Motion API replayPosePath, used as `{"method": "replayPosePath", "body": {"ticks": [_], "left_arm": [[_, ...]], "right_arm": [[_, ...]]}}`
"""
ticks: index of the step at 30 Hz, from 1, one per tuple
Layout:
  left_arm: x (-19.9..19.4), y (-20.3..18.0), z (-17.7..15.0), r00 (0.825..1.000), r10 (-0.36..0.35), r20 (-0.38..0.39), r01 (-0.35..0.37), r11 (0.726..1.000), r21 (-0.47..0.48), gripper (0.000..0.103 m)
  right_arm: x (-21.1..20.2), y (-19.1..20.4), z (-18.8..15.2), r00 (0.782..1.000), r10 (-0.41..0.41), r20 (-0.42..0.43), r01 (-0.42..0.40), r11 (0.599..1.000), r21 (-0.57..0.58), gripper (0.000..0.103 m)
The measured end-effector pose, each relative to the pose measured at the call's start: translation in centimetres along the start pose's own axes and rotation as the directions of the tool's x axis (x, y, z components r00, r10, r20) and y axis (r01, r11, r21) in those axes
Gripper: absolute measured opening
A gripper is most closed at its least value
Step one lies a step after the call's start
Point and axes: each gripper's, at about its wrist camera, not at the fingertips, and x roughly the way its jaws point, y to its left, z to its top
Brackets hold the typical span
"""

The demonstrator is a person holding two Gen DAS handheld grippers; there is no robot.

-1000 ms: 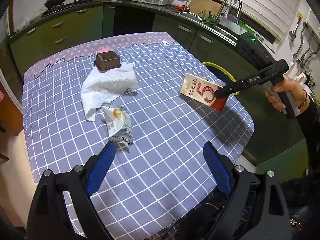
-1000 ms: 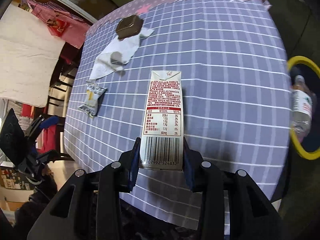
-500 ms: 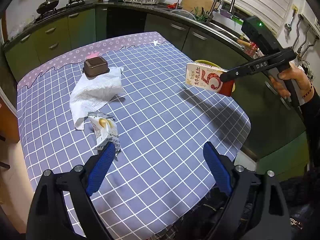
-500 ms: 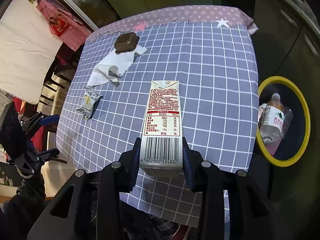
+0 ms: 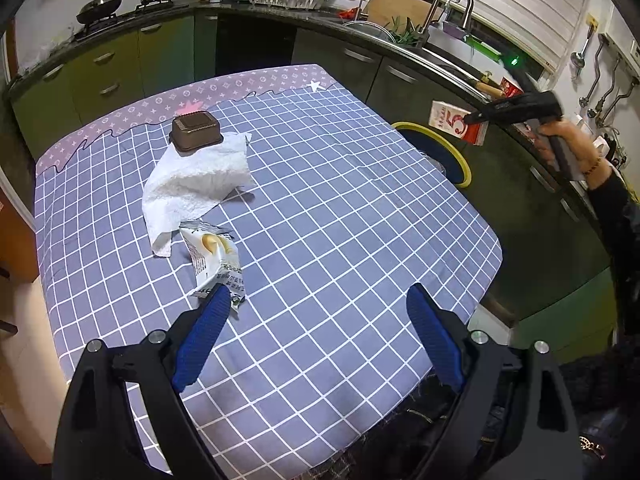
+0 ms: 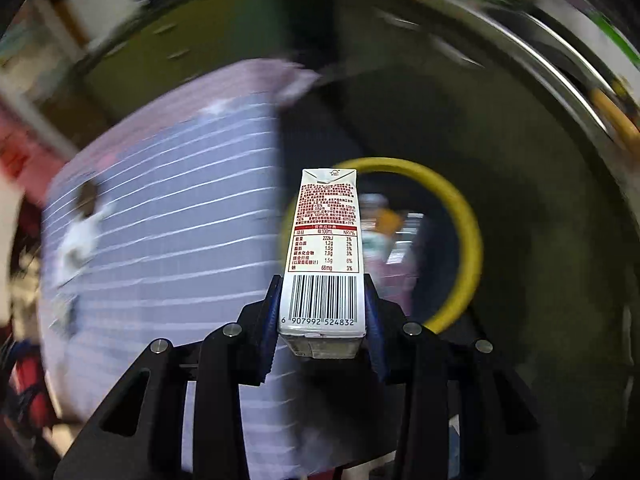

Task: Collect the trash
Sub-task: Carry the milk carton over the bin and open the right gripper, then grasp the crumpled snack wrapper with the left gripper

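Right claw [image 6: 322, 312] steeply downward, clamping carton [image 6: 325, 248]

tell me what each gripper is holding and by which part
The right gripper holds the drink carton by its barcode end, pads on the two narrow sides. The left gripper is open, holding nothing.

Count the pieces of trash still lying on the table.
3: a brown tub at the far side, a paper towel under and beside it, a wrapper nearer. None seems hidden.
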Motion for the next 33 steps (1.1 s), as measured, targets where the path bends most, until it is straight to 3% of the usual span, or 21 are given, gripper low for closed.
{"method": "replayPosePath", "body": {"ticks": [3,4,5,6,11,16,21,26,29,33], "left_arm": [[0.0,-0.3,0.3,1.000,0.004,-0.001,-0.004,1.000,0.004,0.085],[0.1,-0.4,0.3,1.000,0.005,-0.002,-0.005,1.000,0.005,0.085],[0.1,-0.4,0.4,1.000,0.006,-0.003,-0.006,1.000,0.006,0.085],[0.2,-0.5,0.4,1.000,0.008,-0.006,-0.008,1.000,0.009,0.086],[0.7,-0.3,0.8,0.999,0.023,-0.024,-0.022,1.000,0.012,0.088],[2.3,0.7,1.3,0.997,0.058,-0.058,-0.058,0.998,-0.001,0.090],[5.0,3.3,2.2,0.986,0.105,-0.126,-0.111,0.993,-0.045,0.090],[7.5,5.9,2.8,0.976,0.102,-0.193,-0.127,0.984,-0.123,0.090],[8.6,7.1,3.0,0.973,0.062,-0.220,-0.101,0.981,-0.168,0.090],[9.3,7.4,3.6,0.970,0.074,-0.232,-0.112,0.981,-0.158,0.088]], "right_arm": [[3.2,-3.4,0.8,0.999,-0.031,-0.021,0.032,0.997,0.074,0.042],[4.2,-4.3,0.9,0.999,-0.042,-0.030,0.045,0.994,0.100,0.050],[4.8,-5.0,0.9,0.997,-0.066,-0.029,0.069,0.991,0.118,0.068],[5.0,-5.2,0.9,0.997,-0.071,-0.023,0.073,0.990,0.122,0.070],[3.1,-5.1,-0.2,0.998,0.051,0.040,-0.057,0.987,0.149,0.070],[-0.6,-2.0,-3.4,0.977,0.188,0.105,-0.195,0.979,0.062,0.071],[-1.5,1.4,-5.5,0.964,0.247,0.101,-0.246,0.969,-0.016,0.073],[-1.2,2.6,-6.9,0.956,0.283,0.073,-0.280,0.959,-0.053,0.073],[-0.7,3.0,-7.0,0.953,0.295,0.060,-0.292,0.954,-0.066,0.073],[-0.2,3.2,-7.2,0.950,0.308,0.047,-0.304,0.950,-0.066,0.074]]}}
